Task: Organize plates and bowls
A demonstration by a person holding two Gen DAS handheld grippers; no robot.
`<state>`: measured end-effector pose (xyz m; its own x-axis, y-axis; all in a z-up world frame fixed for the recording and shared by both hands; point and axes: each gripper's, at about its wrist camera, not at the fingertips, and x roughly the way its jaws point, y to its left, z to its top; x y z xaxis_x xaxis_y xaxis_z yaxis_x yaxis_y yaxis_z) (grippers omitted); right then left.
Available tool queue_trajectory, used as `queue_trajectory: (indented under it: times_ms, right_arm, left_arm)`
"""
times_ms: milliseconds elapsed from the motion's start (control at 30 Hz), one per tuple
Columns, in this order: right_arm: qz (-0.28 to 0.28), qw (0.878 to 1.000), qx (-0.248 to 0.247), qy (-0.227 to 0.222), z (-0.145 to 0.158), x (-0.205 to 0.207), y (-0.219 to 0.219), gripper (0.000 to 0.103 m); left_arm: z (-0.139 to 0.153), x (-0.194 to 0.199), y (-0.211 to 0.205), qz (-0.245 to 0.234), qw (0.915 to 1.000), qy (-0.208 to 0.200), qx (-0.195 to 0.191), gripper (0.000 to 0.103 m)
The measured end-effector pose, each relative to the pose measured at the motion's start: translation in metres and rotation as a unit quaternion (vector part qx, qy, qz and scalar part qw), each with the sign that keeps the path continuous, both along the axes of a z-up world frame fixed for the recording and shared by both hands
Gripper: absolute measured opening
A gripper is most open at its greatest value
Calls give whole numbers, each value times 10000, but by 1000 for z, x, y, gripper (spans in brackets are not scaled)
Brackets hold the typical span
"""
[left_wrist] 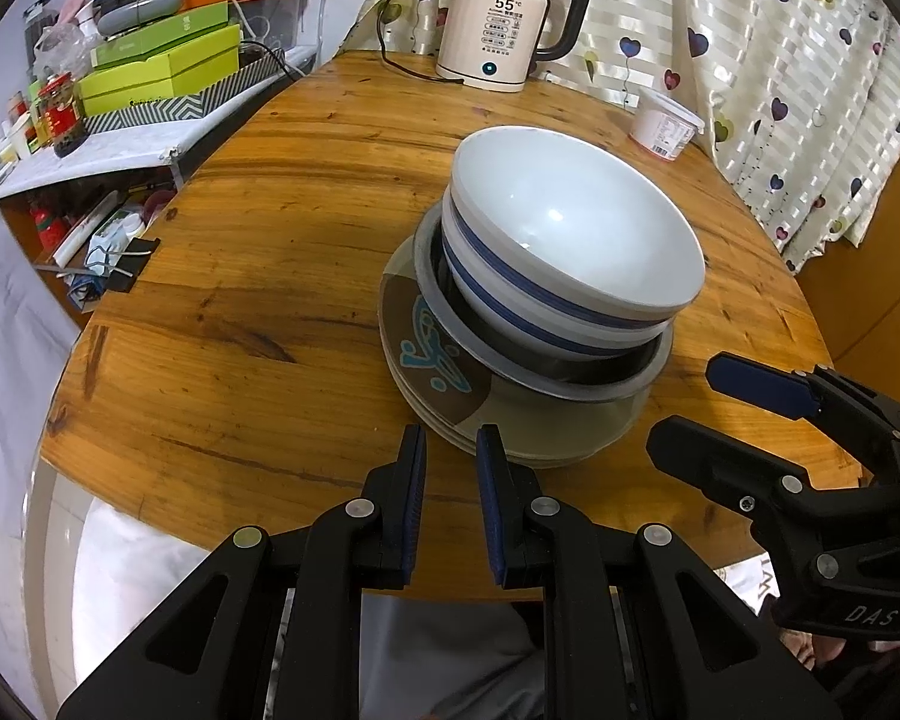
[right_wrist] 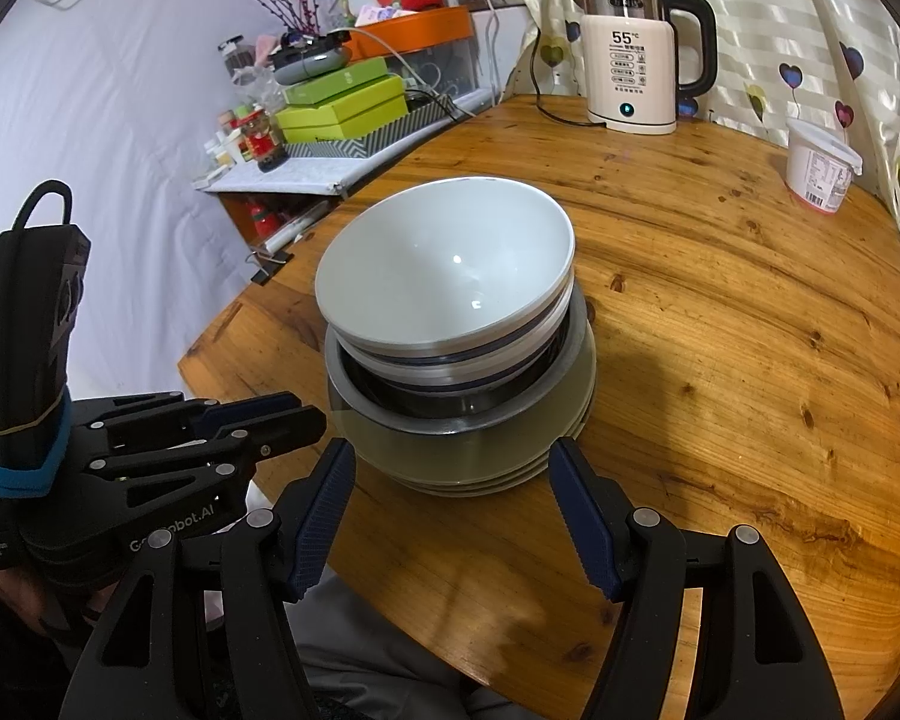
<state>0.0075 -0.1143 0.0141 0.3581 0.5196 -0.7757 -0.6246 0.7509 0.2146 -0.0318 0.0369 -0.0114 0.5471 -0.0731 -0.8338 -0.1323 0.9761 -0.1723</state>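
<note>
Bowls [left_wrist: 576, 234] atop plates [right_wrist: 468, 468] near table edge [right_wrist: 390, 576], perhaps slightly tilted.

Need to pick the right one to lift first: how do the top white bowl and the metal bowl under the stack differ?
The top white bowl is glossy ceramic with a blue band below its rim; the metal bowl is dull grey with a dark inside. The white bowl is empty and tilted; the metal bowl holds the white bowls and sits flat on the plates. Both are round and free of either gripper.
</note>
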Motion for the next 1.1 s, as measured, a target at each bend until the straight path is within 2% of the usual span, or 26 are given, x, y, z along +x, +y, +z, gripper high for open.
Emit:
queue_trajectory:
  times_ms: [1100]
  right_arm:
    - [1,10000,19,-1,0,1,-1,68]
  left_arm:
    - [-3,-5,-5,-19,10000,-9,-22,18]
